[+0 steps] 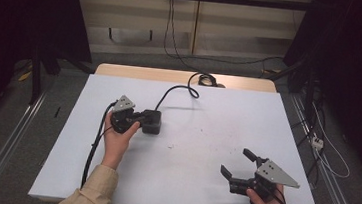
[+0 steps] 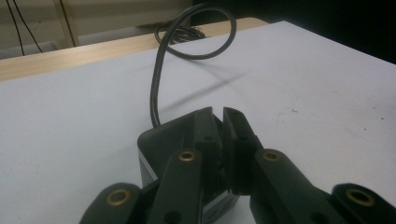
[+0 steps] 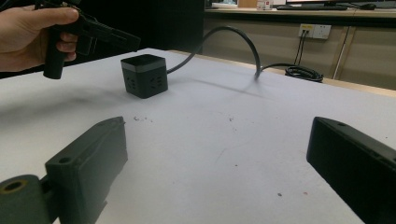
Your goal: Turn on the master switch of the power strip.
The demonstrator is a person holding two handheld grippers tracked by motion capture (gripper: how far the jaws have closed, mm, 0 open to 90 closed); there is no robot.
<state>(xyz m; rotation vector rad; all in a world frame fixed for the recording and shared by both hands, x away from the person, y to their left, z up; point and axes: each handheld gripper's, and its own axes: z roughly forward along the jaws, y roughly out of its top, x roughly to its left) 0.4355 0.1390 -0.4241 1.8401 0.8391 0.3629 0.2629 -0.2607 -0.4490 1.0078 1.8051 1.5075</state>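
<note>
A black cube-shaped power socket (image 1: 153, 122) (image 3: 144, 74) stands left of centre on the white tabletop (image 1: 206, 129). Its black cable (image 1: 175, 89) (image 2: 156, 79) arcs up and away toward the far edge. My left gripper (image 1: 139, 119) (image 2: 219, 114) is held just over the cube's (image 2: 156, 140) top, jaws drawn together with only a thin slit and nothing between them. In the right gripper view the left gripper (image 3: 135, 44) reaches over the cube's upper left edge. My right gripper (image 1: 234, 160) (image 3: 217, 126) rests near the front right, jaws wide apart and empty.
The cable ends in a coil (image 1: 206, 79) (image 3: 303, 72) on the wooden strip at the table's far edge. Wall sockets (image 3: 315, 30) sit on the wall behind. Loose cables (image 1: 325, 151) lie on the floor to the right.
</note>
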